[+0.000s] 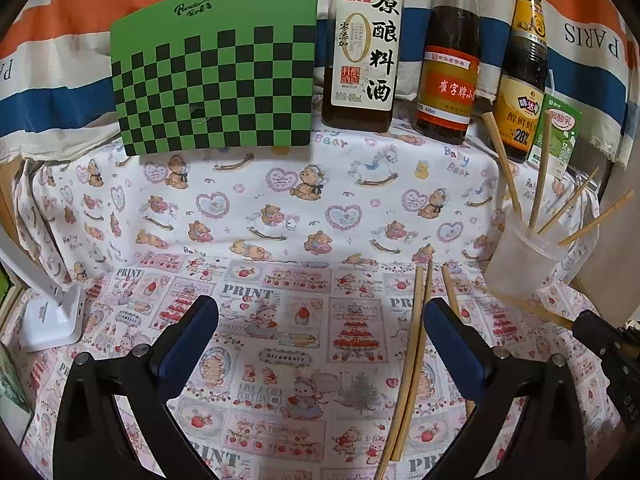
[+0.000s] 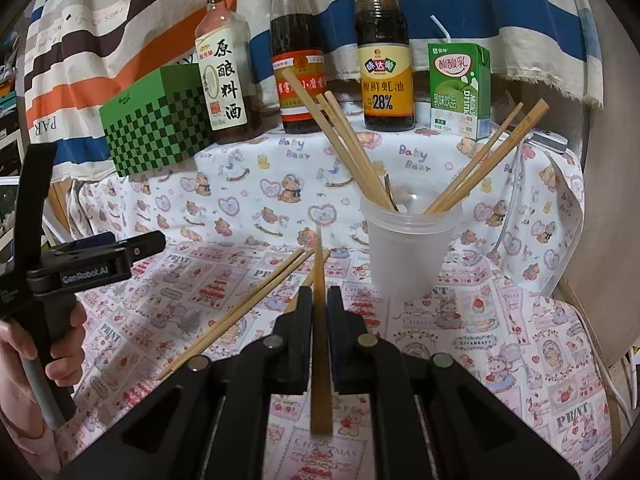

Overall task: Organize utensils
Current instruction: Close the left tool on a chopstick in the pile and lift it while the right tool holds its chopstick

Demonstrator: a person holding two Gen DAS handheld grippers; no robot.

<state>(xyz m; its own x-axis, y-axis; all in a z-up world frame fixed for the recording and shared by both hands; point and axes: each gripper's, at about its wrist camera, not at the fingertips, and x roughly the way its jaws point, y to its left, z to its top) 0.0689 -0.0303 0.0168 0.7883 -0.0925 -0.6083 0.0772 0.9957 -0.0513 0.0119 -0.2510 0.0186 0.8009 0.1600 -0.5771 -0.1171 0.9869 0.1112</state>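
A: What is the right gripper (image 2: 319, 296) doing?

B: Its black fingers (image 2: 301, 312) are pinching one pale wooden chopstick (image 2: 320, 344), which runs straight along the gap between them, its far tip near the frosted translucent plastic cup (image 2: 408, 248).

A: And the cup?

B: It stands upright on the tabletop's printed pink-and-white cloth (image 2: 500, 340), with several wooden chopsticks (image 2: 352, 148) leaning out of it to both sides.

A: Any chopsticks not in it?

B: Three loose wooden chopsticks (image 1: 412, 360) lie on the cloth, left of the cup, just beside the left gripper's right finger.

A: The left gripper (image 1: 320, 344)?

B: Its blue-padded fingers (image 1: 188, 340) are spread wide above the cloth, with nothing between them. A hand (image 2: 24, 344) holds its handle.

A: Behind all that?

B: A green-and-black checkered box (image 1: 216, 80), three sauce bottles (image 1: 364, 44) and a green drink carton (image 2: 460, 88) stand along the back.
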